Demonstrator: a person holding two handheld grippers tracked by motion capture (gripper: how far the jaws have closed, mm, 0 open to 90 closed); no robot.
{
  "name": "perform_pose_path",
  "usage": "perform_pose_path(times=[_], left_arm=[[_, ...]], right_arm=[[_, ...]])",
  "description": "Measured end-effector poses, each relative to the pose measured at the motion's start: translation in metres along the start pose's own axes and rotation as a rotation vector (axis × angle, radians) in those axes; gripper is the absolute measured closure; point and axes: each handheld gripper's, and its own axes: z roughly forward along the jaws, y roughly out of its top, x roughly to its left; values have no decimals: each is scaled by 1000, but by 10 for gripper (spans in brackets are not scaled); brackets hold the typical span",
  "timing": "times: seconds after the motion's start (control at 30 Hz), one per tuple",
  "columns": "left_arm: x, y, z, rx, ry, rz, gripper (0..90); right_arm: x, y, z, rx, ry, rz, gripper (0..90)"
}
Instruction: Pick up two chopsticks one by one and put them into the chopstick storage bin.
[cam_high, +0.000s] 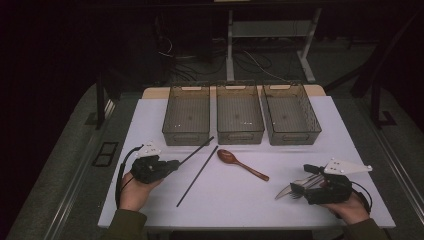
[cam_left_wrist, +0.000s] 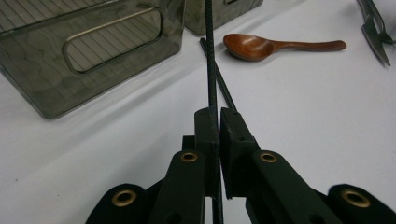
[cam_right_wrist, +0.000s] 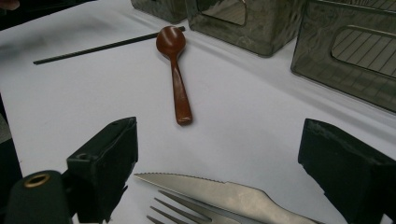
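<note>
The person is wearing olive-green sleeves (cam_high: 123, 221) that are showing at both wrists. Each hand is wrapping a black, blocky tool. The left gripper (cam_high: 176, 162) is carrying a small pale three-cornered plate dotted with screws, and a black cable is looping from its rear. The right gripper (cam_high: 296, 186) is bearing a larger pale plate and is trailing a black cable too. In the gripper views the jaws are showing as matte black blocks on black arms, with brass-coloured rivets (cam_left_wrist: 188, 157) gleaming at the pivots.
</note>
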Motion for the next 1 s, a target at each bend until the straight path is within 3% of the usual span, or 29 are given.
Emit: perform_pose_path(times=[0.27,0.33,0.43,1.0], left_arm=[[-1,6,-4,-24,-4,-8,861],[-1,8,-4,-26,-5,-11,862],[-1,10,-4,-30,-3,-16,861],[6,36,-6,-82,20,-22,861]], right_arm=[[1,-2,12,-15,-12,-6,103],[1,-3,16,-5,-22,-2,16],[-1,-3,20,11,-20,20,15],[1,-4,22,32,-2,3,16]])
